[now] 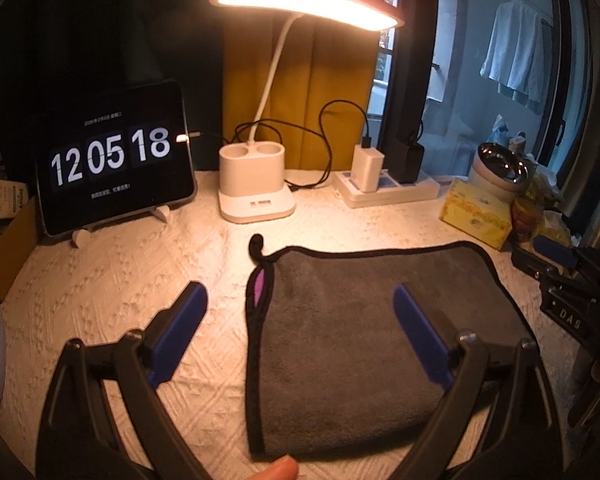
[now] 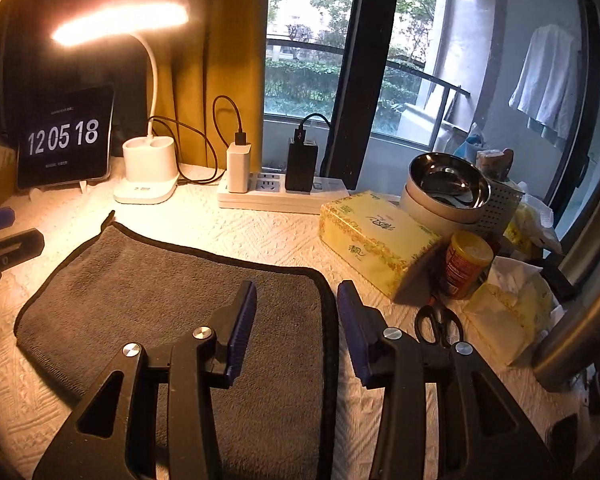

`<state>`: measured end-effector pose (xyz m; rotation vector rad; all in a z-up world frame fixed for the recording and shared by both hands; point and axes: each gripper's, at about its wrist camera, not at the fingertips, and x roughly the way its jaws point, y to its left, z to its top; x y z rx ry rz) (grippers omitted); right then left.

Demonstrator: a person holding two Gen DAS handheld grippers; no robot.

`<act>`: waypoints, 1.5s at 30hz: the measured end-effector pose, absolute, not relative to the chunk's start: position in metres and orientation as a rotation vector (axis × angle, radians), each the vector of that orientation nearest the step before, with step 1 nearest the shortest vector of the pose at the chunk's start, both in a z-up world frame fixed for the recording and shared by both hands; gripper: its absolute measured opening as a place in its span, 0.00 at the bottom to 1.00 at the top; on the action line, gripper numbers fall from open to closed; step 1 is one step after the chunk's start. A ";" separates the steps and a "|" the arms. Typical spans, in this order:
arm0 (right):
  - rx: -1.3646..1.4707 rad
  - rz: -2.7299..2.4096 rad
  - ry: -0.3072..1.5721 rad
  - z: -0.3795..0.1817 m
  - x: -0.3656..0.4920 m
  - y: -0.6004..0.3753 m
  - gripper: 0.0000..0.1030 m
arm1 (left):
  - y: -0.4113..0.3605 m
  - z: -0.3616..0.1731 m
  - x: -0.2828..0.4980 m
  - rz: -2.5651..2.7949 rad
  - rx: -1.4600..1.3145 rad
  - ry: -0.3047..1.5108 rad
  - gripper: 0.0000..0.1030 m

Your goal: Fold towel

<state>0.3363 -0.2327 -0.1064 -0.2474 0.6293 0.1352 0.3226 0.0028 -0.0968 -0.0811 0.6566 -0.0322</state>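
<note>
A grey towel (image 1: 348, 344) with black trim lies folded flat on the white quilted table cover; a purple underside shows at its far left corner, where a black loop sticks out. My left gripper (image 1: 300, 300) is open above the towel's left edge, one blue finger over the cover, the other over the towel. In the right wrist view the towel (image 2: 148, 304) lies to the left. My right gripper (image 2: 296, 292) is open, straddling the towel's right edge. Neither holds anything. The right gripper also shows at the right edge of the left wrist view (image 1: 556, 248).
At the back stand a tablet clock (image 1: 116, 160), a lit desk lamp (image 1: 256, 184) and a power strip with chargers (image 2: 276, 192). To the right are a yellow tissue box (image 2: 376, 240), bowls (image 2: 448, 188), a jar (image 2: 466, 264) and scissors (image 2: 440, 324).
</note>
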 end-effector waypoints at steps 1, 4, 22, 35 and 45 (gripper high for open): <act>-0.246 0.137 0.627 -0.105 0.333 -0.233 0.43 | 0.003 -0.095 0.318 -0.030 -0.078 0.654 0.92; -0.243 0.142 0.616 -0.100 0.323 -0.232 0.43 | 0.002 -0.093 0.306 -0.028 -0.077 0.650 0.92; -0.237 0.211 0.549 -0.069 0.261 -0.230 0.43 | -0.005 -0.071 0.240 -0.050 -0.091 0.617 0.92; -0.216 0.229 0.497 -0.049 0.218 -0.236 0.43 | -0.001 -0.055 0.203 -0.030 -0.091 0.547 0.92; -0.211 0.242 0.435 -0.031 0.181 -0.236 0.43 | -0.004 -0.035 0.171 -0.026 -0.073 0.462 0.92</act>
